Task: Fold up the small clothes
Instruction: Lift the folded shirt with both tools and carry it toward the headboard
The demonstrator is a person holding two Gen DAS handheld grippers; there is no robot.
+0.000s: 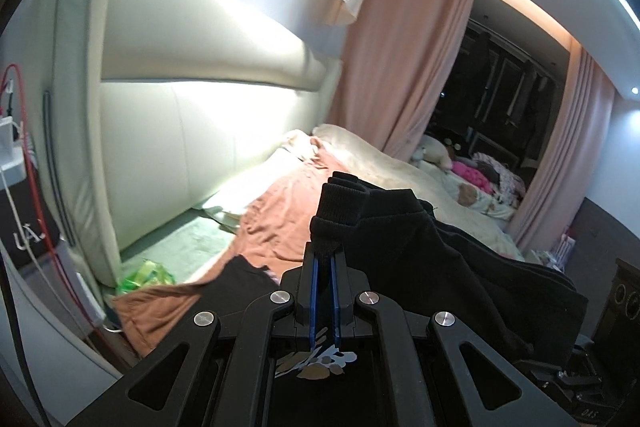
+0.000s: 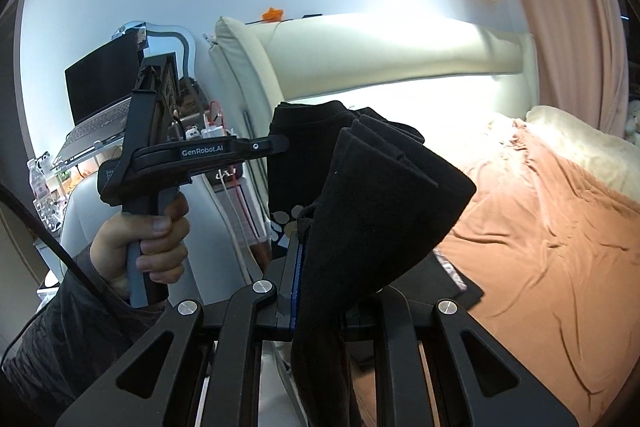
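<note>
A small black garment [image 1: 420, 239] with a pale paw print hangs in the air above the bed, held between both grippers. My left gripper [image 1: 323, 253] is shut on a ribbed edge of it, the cloth bunched above the blue pads. In the right wrist view my right gripper [image 2: 316, 239] is shut on folded layers of the black garment [image 2: 380, 195], which drape over the fingers and hide the right one. A hand [image 2: 140, 239] holds the left gripper [image 2: 280, 145] at the left, its tip in the same cloth.
Below lies a bed with a rust-brown sheet [image 2: 560, 247] and a cream padded headboard [image 1: 180, 131]. Another black cloth [image 2: 460, 287] lies flat on the sheet. Pink curtains [image 1: 400, 67] frame a dark window. A laptop [image 2: 100, 99] and bottles stand on a side table at the left.
</note>
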